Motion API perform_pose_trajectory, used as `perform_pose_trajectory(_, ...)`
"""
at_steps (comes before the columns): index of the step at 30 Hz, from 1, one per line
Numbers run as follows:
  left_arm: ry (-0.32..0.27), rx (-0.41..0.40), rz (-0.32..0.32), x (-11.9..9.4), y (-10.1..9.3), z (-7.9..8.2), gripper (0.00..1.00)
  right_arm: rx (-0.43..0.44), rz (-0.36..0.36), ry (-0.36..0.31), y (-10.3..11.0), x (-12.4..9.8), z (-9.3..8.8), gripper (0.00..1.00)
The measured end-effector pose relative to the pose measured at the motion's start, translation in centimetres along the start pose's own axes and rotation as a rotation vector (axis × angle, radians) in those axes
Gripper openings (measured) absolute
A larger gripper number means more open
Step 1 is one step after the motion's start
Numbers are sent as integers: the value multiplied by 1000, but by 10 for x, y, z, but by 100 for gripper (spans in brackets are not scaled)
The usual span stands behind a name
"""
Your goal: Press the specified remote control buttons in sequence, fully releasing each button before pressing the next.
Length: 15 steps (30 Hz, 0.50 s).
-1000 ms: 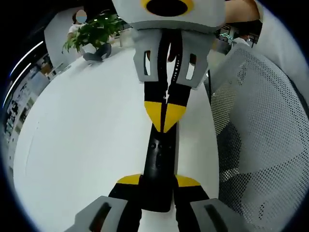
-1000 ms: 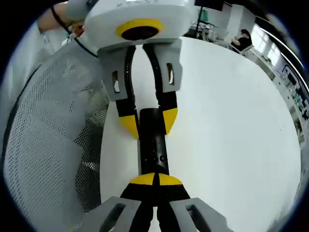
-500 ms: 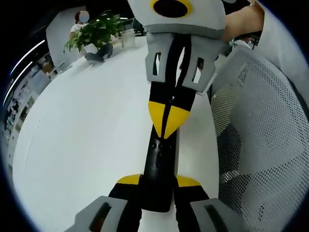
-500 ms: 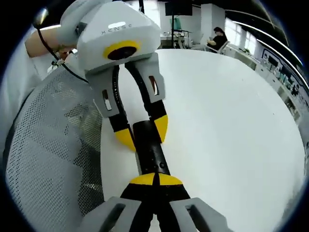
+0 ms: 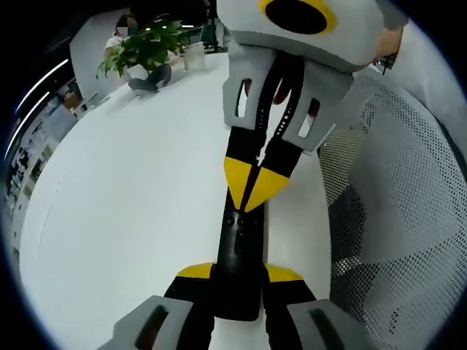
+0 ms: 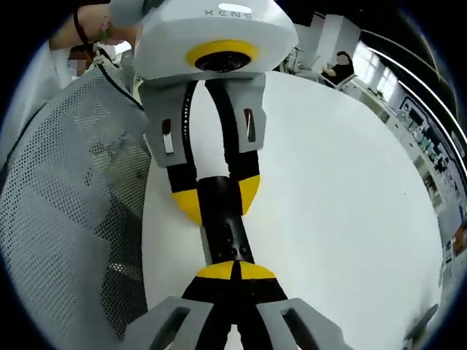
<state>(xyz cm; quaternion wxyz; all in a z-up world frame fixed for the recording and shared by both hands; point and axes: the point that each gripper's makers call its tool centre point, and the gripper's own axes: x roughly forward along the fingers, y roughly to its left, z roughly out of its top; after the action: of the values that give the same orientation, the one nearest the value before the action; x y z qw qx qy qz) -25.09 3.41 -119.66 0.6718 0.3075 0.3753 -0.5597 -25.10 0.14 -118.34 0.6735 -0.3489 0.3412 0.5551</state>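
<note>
Gripping remote (image 5: 238, 255) at near end: left gripper (image 5: 238, 271), yellow tips clamped on both long edges, body held lengthwise above white table (image 5: 124, 189). Seen again from far side in right gripper view as left gripper (image 6: 216, 197), tips either side of remote (image 6: 224, 230).

Pressing on button face: right gripper (image 5: 252, 186), tips closed together to a single point, nothing between them, resting on remote's upper half. Same in own view as right gripper (image 6: 235, 271), tips shut and meeting over remote end, small buttons just ahead.

Beyond remote: mesh chair back (image 5: 398, 204) beside table edge; plant (image 5: 142, 51) at far side of table; seated person (image 6: 341, 65) in background.

Step judged: one press in sequence under way, contact apparently made; which button, cannot tell. Next move calls for lifting straight off until button fully released, then shifting point to next button, left grip steady, remote kept in frame.
</note>
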Motion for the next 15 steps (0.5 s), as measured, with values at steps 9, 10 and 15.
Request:
perform_pose_trajectory(9,-7,-7,0,-1,0,0,23,-16,66,-8,15,0,3,0)
perform_pose_trajectory(10,-7,-8,0,-1,0,0,23,-17,71,-9,16,1,4,0)
perform_pose_trajectory(15,-12,-14,4,-1,0,0,23,-80,71,24,20,6,9,0)
